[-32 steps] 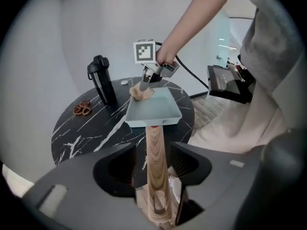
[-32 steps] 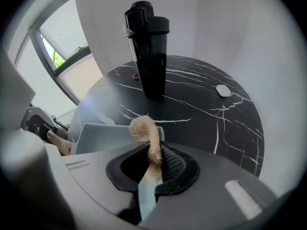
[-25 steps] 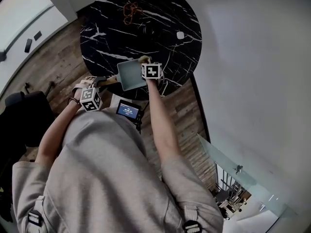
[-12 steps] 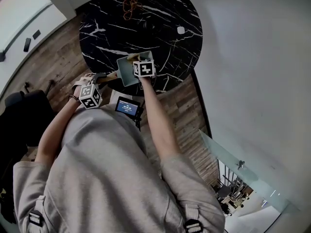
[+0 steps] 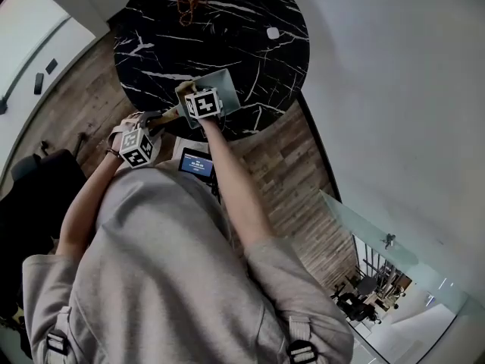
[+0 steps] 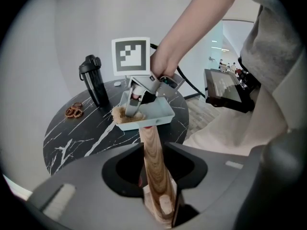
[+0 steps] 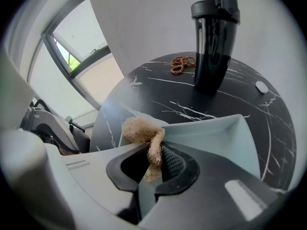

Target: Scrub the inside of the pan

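The right gripper (image 7: 154, 152) is shut tight on a tan scrub pad (image 7: 140, 131). A thin bit of the pad is pinched btw the jaws & the fluffy lump sticks out past the tips. The lump sits at the left corner of the pan (image 7: 216, 138), up by the rim, in the middle of the right gripper view. The pan is pale blue-green & square w/ low walls. It fills the lower right of that view.

The left gripper (image 6: 156, 176) is closed on the pan's wood handle (image 6: 152, 150). The handle runs straight up the middle of the left gripper view, from btw the jaws to the pan's near wall. In that view the right gripper comes down into the pan from above, w/ its marker cube on top. A bare arm (image 6: 192, 28) goes from it to the upper right.

In the head view the pan is at the near edge of a round black table (image 5: 250, 44) w/ white veins, top middle of the frame. Can't tell if the pan touches the table top. Behind the pan, well apart, a black bottle (image 7: 214, 42) w/ a lid stands upright. Left of the bottle lie some brown rings (image 7: 181, 64). A small white thing (image 7: 260, 86) lies on the right side of the table. A small lit screen (image 5: 195, 165) is at the person's chest, just below the pan.
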Motion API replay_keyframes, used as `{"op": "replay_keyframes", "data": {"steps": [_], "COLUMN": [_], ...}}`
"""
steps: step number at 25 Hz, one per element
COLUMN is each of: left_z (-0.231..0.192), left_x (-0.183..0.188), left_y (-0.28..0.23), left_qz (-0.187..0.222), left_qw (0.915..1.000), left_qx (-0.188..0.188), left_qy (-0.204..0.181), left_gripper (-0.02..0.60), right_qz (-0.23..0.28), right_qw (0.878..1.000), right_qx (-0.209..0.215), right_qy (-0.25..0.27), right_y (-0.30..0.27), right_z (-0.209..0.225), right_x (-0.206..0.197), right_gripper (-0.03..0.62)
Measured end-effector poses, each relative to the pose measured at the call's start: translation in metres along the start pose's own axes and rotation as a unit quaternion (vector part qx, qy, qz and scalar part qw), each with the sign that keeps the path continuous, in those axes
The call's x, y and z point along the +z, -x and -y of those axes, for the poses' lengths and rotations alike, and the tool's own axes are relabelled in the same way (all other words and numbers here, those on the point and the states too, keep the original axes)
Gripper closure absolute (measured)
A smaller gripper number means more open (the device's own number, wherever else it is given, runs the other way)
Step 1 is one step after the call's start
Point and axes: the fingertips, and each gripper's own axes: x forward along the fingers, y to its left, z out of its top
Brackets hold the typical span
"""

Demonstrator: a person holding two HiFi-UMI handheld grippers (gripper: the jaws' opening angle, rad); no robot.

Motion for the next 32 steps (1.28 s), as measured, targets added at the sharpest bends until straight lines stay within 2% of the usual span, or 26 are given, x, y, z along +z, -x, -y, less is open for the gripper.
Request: {"op": "replay_keyframes", "data": {"steps": [6, 9, 11, 14, 16, 18, 19, 21, 24, 27, 30, 32], "left_z": [0.001, 0.001, 0.001, 0.001, 0.002, 0.002, 0.002, 0.002, 0.003, 0.003, 0.002, 0.003], "left_x": [0.001, 0.002, 0.002, 0.002, 0.003, 0.003, 0.003, 0.003, 0.004, 0.004, 0.004, 0.005], "left_y": [-0.002, -0.002, -0.002, -0.002, -0.002, -0.001, -0.001, -0.001, -0.001, 0.000, 0.000, 0.000], "left_qz": [-0.001, 0.003, 0.005, 0.009, 0.010, 0.011, 0.011, 0.012, 0.014, 0.014, 0.014, 0.015], "left_qw": [1.0000, 0.9999, 0.9999, 0.9999, 0.9999, 0.9998, 0.9998, 0.9998, 0.9998, 0.9997, 0.9997, 0.9997], "left_qx": [-0.006, -0.008, -0.009, -0.012, -0.013, -0.014, -0.014, -0.015, -0.016, -0.018, -0.019, -0.019], "left_qy": [-0.008, -0.007, -0.004, -0.002, -0.002, -0.002, -0.001, -0.001, -0.003, -0.003, -0.004, -0.005], "left_gripper": [0.457, 0.457, 0.457, 0.456, 0.456, 0.456, 0.456, 0.456, 0.457, 0.457, 0.459, 0.459], "right_qz": [0.021, 0.060, 0.093, 0.106, 0.092, 0.076, 0.070, 0.065, 0.072, 0.071, 0.048, 0.025], "right_qw": [0.997, 0.991, 0.987, 0.991, 0.995, 0.996, 0.996, 0.995, 0.986, 0.980, 0.972, 0.968], "right_qx": [0.042, 0.094, 0.103, 0.042, -0.001, -0.020, -0.031, -0.076, -0.141, -0.142, -0.137, -0.132], "right_qy": [-0.059, -0.072, -0.080, -0.068, -0.049, -0.040, -0.035, -0.008, 0.058, 0.124, 0.186, 0.210], "right_y": [0.009, 0.026, 0.044, 0.069, 0.076, 0.076, 0.075, 0.075, 0.084, 0.082, 0.068, 0.056], "right_z": [-0.004, -0.010, 0.000, 0.040, 0.067, 0.086, 0.094, 0.110, 0.118, 0.095, 0.074, 0.068], "right_x": [-0.005, 0.000, 0.008, 0.012, 0.008, 0.003, 0.001, -0.002, -0.001, 0.001, -0.004, -0.011], "right_gripper": [0.549, 0.548, 0.548, 0.546, 0.543, 0.538, 0.526, 0.435, 0.395, 0.384, 0.385, 0.391]}}
